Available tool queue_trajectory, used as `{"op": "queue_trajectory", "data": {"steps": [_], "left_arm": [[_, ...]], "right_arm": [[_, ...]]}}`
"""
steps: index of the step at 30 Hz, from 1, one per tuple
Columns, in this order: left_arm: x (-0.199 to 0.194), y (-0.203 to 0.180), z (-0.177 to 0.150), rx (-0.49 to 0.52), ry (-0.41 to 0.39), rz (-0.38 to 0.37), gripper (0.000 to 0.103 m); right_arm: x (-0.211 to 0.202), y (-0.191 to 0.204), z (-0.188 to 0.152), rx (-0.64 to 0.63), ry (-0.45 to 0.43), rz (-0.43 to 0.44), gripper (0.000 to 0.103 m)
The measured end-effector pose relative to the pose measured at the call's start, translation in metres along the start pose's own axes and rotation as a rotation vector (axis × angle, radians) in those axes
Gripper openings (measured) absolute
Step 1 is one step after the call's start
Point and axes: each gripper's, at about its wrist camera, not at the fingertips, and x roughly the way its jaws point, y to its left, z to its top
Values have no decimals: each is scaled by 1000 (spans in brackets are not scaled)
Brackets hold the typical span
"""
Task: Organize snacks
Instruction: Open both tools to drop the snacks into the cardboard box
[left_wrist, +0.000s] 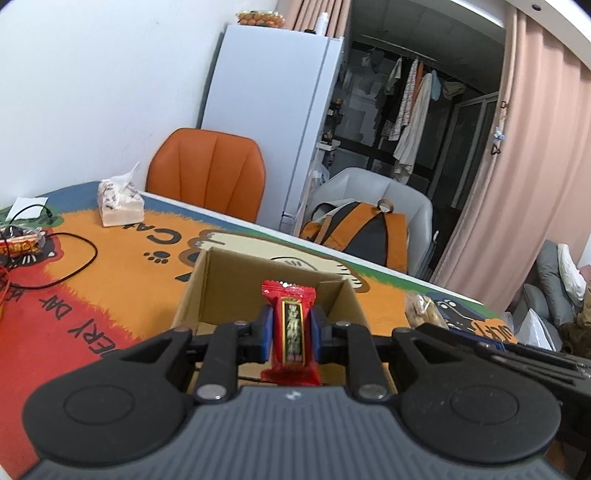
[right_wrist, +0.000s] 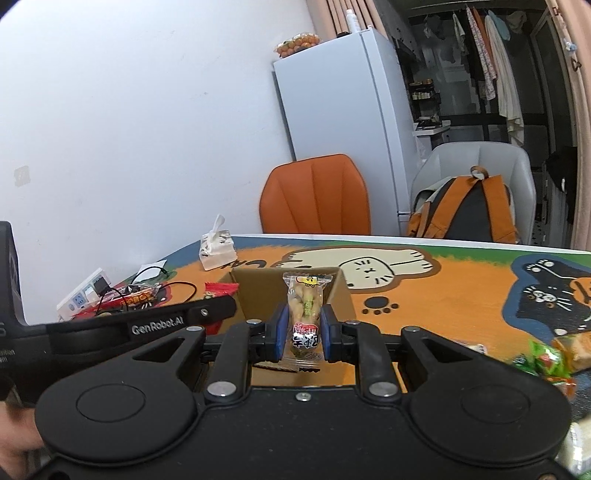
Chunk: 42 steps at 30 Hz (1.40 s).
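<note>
Red snack: a red wrapper with a dark, gold-lettered panel (left_wrist: 293, 330), upright between the blue pads, over the near part of the box.
Left tool (left_wrist: 292, 332): narrowly parted, both pads pinching the red snack at its sides.
Clear snack: a see-through packet of pale pieces (right_wrist: 304, 319), upright, over the box's near edge.
Right tool (right_wrist: 303, 334): drawn in tight, pads clamped on the clear packet.
Cardboard box (left_wrist: 221, 280): open-topped, on the surface just ahead of both tools.
Surface (left_wrist: 110, 258): covered by an orange cartoon-cat mat.
Tissue pack (left_wrist: 119, 202): far left, well apart from the box.
Loose snacks (right_wrist: 546, 360): at the right edge.
</note>
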Motion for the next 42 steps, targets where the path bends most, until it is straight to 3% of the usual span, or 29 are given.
{"op": "queue_trajectory", "data": {"steps": [13,15,18,23,25,31,36,42], "left_arm": [[-18,20,-4,-66,-12,57,35],[-22,20,-5,-75,-15,63,41],[-29,22,-8,-88,-24,64,55],[-40,17,-16,-85,-36,71,88],[-43,13,-20,-79,-40,80,94],[-48,6,-25,-78,-3,81,96],[-56,-2,-29,-66,23,56,100],[-65,-16,-34,-45,40,38,100]], "right_arm": [[23,12,3,15,25,47,22],[20,12,3,17,19,56,36],[12,9,3,23,7,43,44],[-4,-1,1,44,1,14,59],[-12,-5,-2,46,-5,3,66],[-28,-19,-8,63,-3,-35,71],[-47,-26,-12,72,-17,-38,89],[-69,-37,-13,71,-28,-60,101]]}}
